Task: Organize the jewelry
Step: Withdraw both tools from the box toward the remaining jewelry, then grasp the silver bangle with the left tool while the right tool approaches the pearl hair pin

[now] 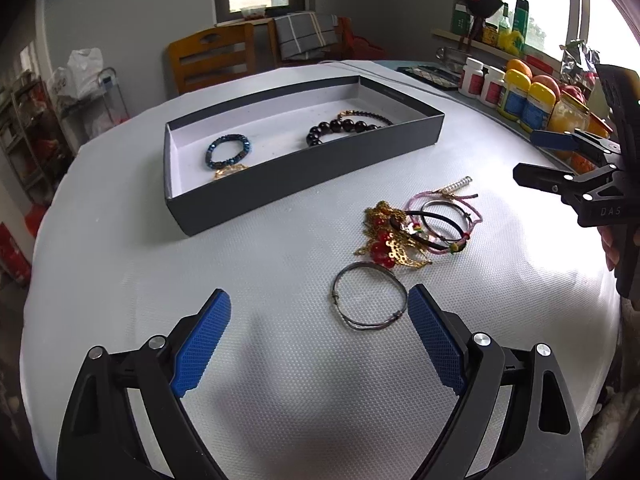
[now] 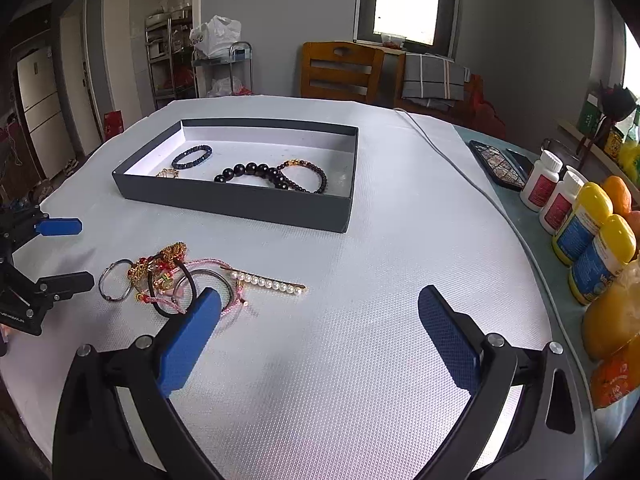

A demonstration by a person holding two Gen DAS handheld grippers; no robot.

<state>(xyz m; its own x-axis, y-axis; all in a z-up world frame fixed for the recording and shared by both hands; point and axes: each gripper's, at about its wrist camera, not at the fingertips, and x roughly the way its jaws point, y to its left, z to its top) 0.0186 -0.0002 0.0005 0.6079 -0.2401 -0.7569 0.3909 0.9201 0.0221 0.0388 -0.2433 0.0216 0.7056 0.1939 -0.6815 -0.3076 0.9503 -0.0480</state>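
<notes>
Jewelry [image 1: 416, 228] lies tangled on the desk [image 1: 280, 360]; it looks light, thin and slippery. Grab one ring's edge. Both tongs [image 1: 318, 340] [image 2: 320, 340] gape wide, holding nothing.

Home dining room: wooden chair [image 2: 340, 70], fridge [image 2: 42, 112] (left), fruit [image 2: 618, 194]

"DAS" in pale letters on right gripper [image 1: 532, 158] body (rest cut off), bottle labels unreadable
</notes>
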